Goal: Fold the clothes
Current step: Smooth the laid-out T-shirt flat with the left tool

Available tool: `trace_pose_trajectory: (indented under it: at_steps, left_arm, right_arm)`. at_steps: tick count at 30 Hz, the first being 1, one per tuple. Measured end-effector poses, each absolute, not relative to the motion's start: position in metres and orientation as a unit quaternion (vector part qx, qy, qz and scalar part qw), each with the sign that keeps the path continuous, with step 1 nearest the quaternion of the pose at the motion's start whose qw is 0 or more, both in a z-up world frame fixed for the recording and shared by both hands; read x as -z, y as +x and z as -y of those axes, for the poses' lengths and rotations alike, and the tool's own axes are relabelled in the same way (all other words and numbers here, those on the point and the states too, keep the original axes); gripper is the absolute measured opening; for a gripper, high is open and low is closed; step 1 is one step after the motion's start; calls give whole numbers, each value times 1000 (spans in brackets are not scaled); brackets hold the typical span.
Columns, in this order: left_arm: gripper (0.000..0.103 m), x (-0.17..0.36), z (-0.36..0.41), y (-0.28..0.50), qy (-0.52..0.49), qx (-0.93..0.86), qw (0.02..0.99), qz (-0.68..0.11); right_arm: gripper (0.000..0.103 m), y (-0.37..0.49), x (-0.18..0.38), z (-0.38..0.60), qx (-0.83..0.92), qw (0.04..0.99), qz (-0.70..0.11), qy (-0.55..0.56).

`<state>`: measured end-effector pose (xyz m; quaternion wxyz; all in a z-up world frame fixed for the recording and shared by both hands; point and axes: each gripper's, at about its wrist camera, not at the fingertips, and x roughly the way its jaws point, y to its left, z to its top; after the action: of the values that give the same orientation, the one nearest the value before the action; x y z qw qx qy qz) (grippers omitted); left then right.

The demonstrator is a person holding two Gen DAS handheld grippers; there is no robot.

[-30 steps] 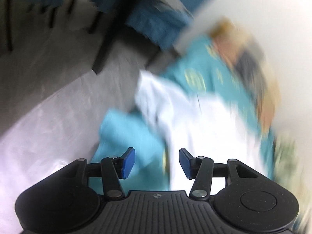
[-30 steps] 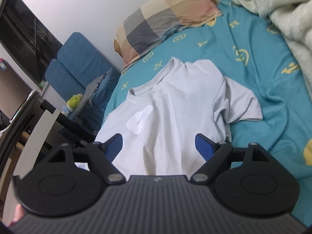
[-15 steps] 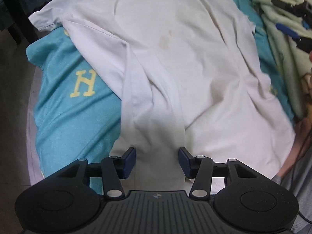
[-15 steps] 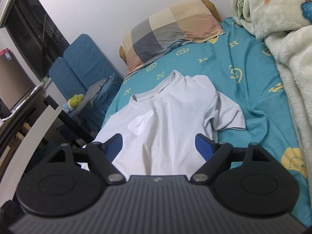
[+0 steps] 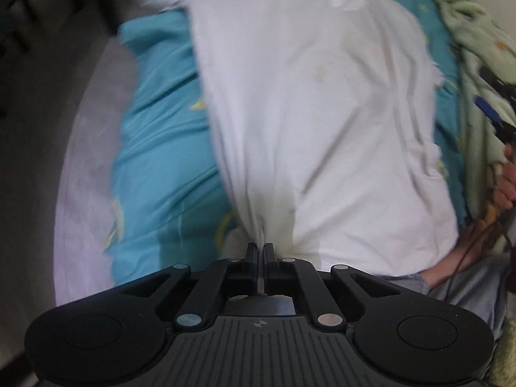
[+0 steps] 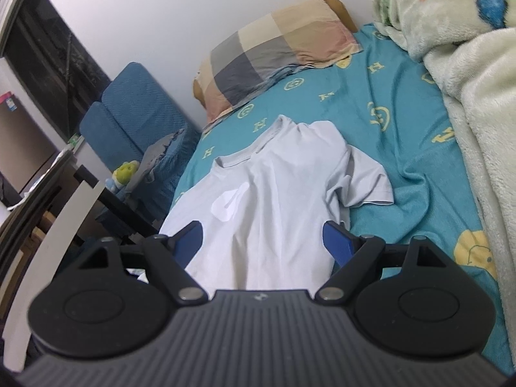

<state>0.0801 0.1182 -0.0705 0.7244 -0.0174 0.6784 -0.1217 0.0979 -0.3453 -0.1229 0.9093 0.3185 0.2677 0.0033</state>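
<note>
- White cloth of the shirt (image 5: 309,122) pinched at its near hem between the pressed-together fingers of the left gripper (image 5: 260,250), folds fanning out from the pinch.
- Spread front-up on the bed (image 6: 403,103), collar at the far end, near hem at the bed's close edge.
- Teal sheet (image 5: 161,148) with yellow letters bare just left of the shirt in the left wrist view; grey floor (image 5: 84,174) beyond the bed's edge.
- Right gripper (image 6: 264,242) hovering over the shirt's near part, blue pads wide apart, nothing between them.
- Same gripper glimpsed at the right edge of the left wrist view, held in a hand (image 5: 508,177) over the blanket.
- Right sleeve (image 6: 367,180) lying flat and crumpled on the sheet beside the shirt body.
- Pale glossy patch (image 6: 229,203) on the shirt's chest.
- Fleecy green blanket (image 6: 467,74) heaped along the bed's right side.
- Checked pillow (image 6: 274,51) at the head of the bed, against the wall, well past the collar.
- Blue chair (image 6: 129,109) left of the bed, with a small green toy (image 6: 125,171) near it.
</note>
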Motion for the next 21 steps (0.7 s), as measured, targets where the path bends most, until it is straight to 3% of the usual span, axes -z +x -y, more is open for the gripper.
trace_pose_trajectory:
  at_steps: [5,9,11,15,17,19,20,21]
  left_arm:
    - [4,98,-145,86,-20,52,714,-698]
    - [7,87,-135,91,-11,58,735,-675]
    - [24,74,-128,92,-2,63,754,-654]
    - [35,41,-116,94,6,79,786,-612]
    - [46,21,-106,95,24,92,811,-577]
    - [48,11,-86,95,31,102,835,-539]
    - [49,9,-76,97,31,105,844,-525]
    - [50,10,-67,99,25,110,853,-509]
  right_arm:
    - [84,98,128,359,19,898,-274,345]
    - [84,90,128,374,38,887,-272,372]
    - [84,85,128,383,46,879,-269,391]
    - [84,90,121,399,74,877,-264,395]
    - [84,103,122,407,85,876,-269,391]
    - [81,121,125,415,90,875,-280,384]
    - [71,132,128,418,92,875,-288,379]
    - [70,142,131,422,94,874,-296,374]
